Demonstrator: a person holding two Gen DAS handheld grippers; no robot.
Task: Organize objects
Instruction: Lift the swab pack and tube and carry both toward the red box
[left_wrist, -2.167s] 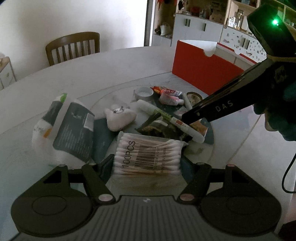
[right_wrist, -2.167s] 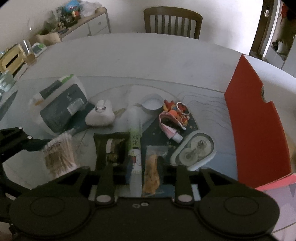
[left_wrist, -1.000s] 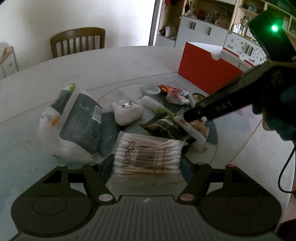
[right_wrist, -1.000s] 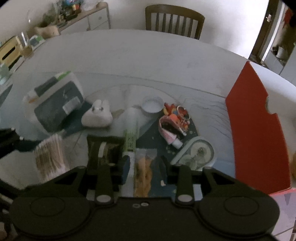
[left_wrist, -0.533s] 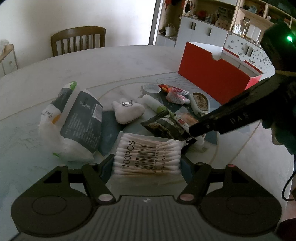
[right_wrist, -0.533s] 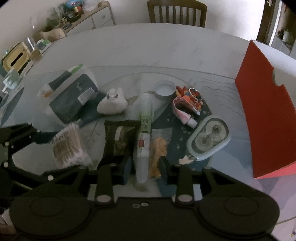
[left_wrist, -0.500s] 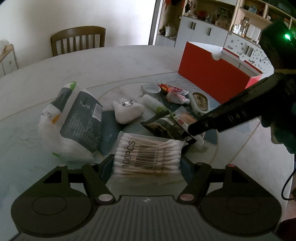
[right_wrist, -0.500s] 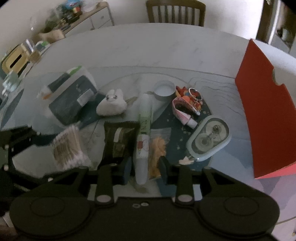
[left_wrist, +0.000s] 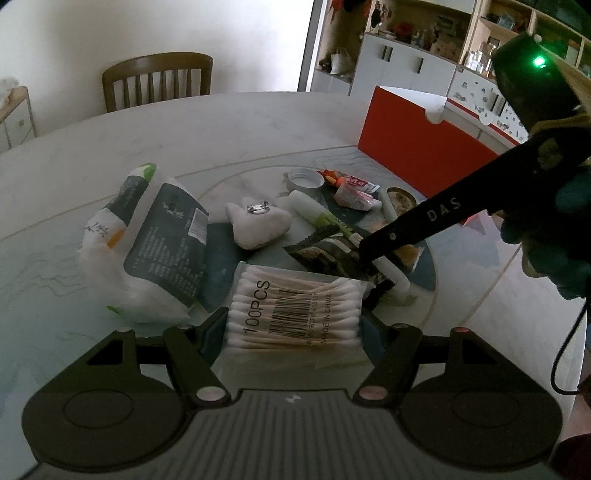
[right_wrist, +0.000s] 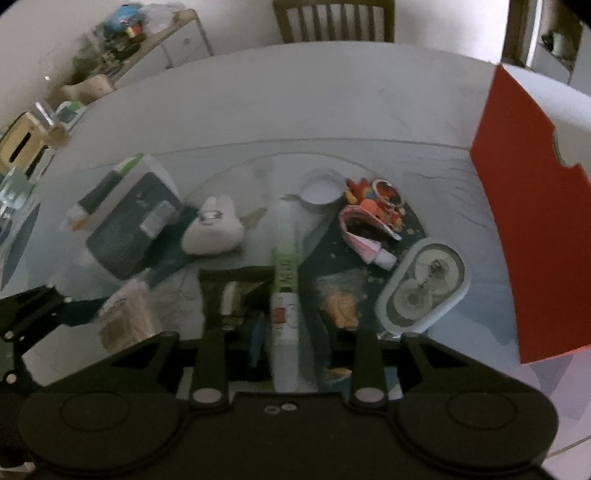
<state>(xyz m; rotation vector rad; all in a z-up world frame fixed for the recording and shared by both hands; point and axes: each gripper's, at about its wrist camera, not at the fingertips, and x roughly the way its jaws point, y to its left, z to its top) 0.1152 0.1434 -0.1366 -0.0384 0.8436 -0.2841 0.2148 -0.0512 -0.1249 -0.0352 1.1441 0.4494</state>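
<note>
Right wrist view: low in the frame centre, the right gripper (right_wrist: 284, 332) is closing its jaws around the tube (right_wrist: 284, 295) for lifting; the swabs (left_wrist: 295, 306) are clamped by the left gripper (left_wrist: 295, 325) above the worktop (left_wrist: 221, 133)

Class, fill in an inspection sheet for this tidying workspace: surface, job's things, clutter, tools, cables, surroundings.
Surface: pale round table, crowded in the middle.
Job's things: cotton swab pack, white-green tube, red box at the table's side.
Clutter: plush toy, tissue pack, snack packet, tape dispenser, all lying loose.
Tools: left tool shut on the cotton swab pack; right tool straddles the white-green tube, grip unclear.
Cables: black cable hanging beside the right tool.
Surroundings: wooden chair, cabinets.
</note>
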